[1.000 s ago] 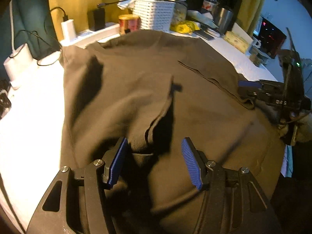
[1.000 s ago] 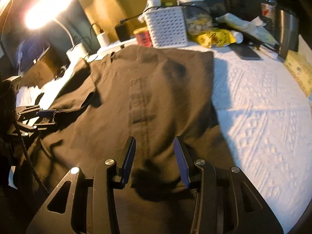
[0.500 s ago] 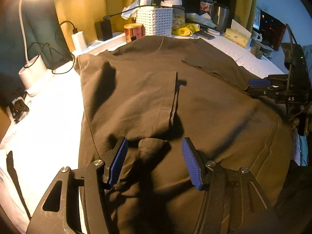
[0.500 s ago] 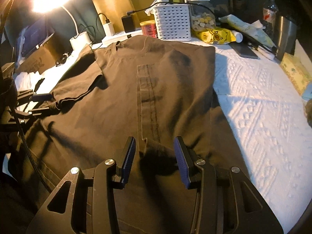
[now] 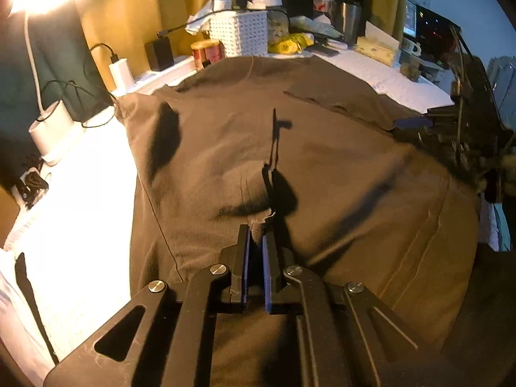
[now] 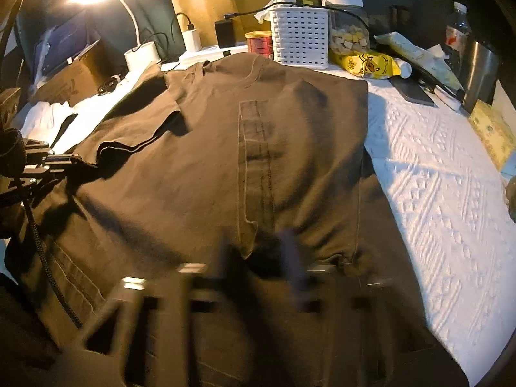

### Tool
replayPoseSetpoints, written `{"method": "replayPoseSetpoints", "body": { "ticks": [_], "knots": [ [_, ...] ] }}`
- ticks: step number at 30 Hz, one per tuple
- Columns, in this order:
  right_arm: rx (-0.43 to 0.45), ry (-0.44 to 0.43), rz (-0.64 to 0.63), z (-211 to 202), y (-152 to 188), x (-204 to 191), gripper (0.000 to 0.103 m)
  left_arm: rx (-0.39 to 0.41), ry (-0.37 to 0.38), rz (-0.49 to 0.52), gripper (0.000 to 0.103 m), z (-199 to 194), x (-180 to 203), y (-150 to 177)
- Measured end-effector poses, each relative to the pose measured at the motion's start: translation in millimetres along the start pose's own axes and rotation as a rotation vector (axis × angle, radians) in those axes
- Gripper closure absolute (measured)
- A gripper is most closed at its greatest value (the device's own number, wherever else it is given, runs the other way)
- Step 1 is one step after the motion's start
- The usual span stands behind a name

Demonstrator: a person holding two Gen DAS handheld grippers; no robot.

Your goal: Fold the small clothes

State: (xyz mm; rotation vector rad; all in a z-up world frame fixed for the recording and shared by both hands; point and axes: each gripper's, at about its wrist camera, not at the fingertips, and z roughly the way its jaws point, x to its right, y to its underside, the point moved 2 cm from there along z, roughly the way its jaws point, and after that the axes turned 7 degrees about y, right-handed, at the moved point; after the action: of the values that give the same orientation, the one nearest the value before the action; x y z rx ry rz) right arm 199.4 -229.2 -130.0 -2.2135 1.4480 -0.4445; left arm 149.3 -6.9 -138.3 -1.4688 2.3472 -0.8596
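Nearest the left wrist camera, the left gripper (image 5: 256, 242) has just clamped its jaws on a bunched corner of the dark brown T-shirt (image 5: 322, 167). The right gripper (image 6: 267, 264), blurred in its own view, has just been closing on the cloth beside the folded-in sleeve. The shirt lies spread on the white textured cover (image 6: 435, 193) with both sides folded inward, so the lengthwise fold looks due: I judge both pinches should lift together and carry the lower part towards the collar near the white basket (image 6: 300, 37).

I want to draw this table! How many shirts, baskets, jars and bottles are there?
brown shirt: 1
white basket: 1
jar: 1
water bottle: 1
Total: 4
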Motion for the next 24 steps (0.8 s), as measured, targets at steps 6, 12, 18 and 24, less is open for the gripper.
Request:
{"method": "replayPoseSetpoints", "body": {
  "ticks": [6, 12, 18, 24],
  "knots": [
    [-0.012, -0.017, -0.009, -8.1, 5.9, -5.7, 0.099, -0.058, -0.009, -0.011, 0.096, 1.3, 0.0, 9.1],
    [-0.031, -0.024, -0.018, -10.5, 2.5, -7.8, 0.079, -0.004, -0.021, -0.063, 0.056, -17.3, -14.4, -1.6],
    [0.014, -0.013, -0.033, -18.6, -17.7, 6.9, 0.044, 0.097, -0.059, -0.121, 0.034, -20.4, -50.3, -28.7],
    [0.033, 0.035, 0.013, -6.2, -47.8, 44.6, 0.044, 0.132, -0.101, -0.179, 0.035, 3.3, -95.2, -58.1]
  ]
}}
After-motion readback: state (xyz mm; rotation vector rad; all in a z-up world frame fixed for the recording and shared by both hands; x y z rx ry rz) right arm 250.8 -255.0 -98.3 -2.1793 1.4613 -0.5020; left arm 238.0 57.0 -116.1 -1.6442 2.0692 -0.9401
